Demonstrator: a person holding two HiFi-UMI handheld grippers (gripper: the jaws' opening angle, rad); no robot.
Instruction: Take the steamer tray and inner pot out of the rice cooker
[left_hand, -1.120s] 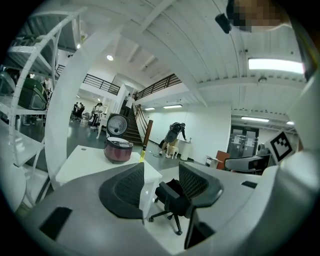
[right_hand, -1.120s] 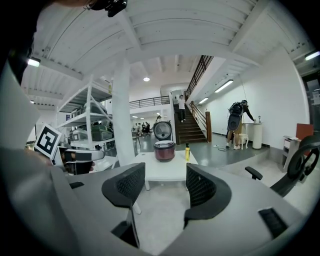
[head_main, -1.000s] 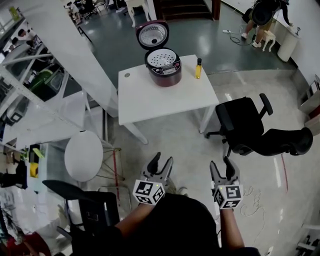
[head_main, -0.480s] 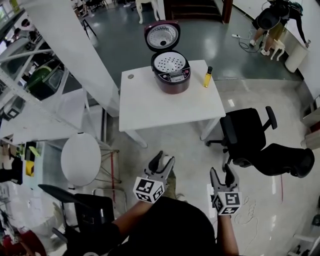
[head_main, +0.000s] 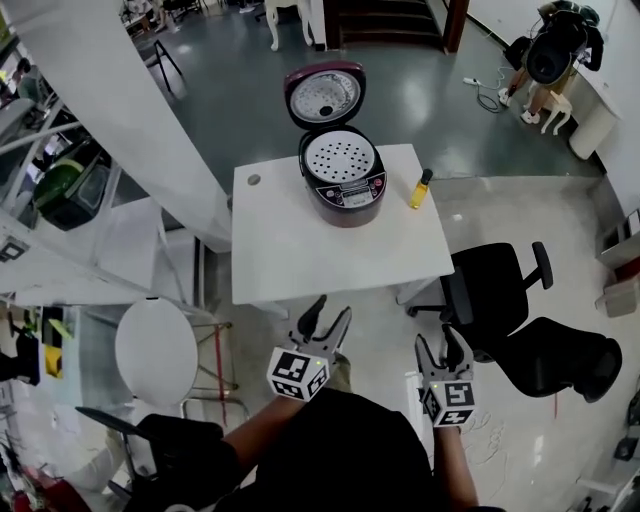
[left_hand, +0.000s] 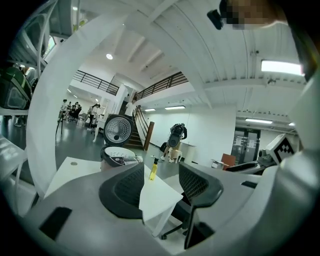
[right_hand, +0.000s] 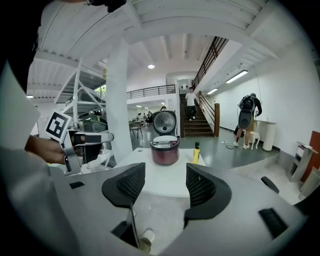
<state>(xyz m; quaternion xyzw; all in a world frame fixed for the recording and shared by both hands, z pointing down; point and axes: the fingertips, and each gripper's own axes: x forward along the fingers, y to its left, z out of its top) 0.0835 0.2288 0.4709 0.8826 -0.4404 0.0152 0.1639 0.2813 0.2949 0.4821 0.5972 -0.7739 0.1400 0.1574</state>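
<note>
A dark red rice cooker stands with its lid up at the far side of a white table. A white perforated steamer tray lies in its top. The cooker also shows small in the left gripper view and in the right gripper view. My left gripper and right gripper are held in front of me, short of the table's near edge. Both are open and hold nothing.
A small yellow bottle stands on the table right of the cooker. A black office chair sits by the table's right front corner. A round white stool and a white slanted beam are to the left. A person bends far back right.
I have walked closer to the table: cooker and table have grown and shifted down in the head view. Both grippers stay open in front of me.
</note>
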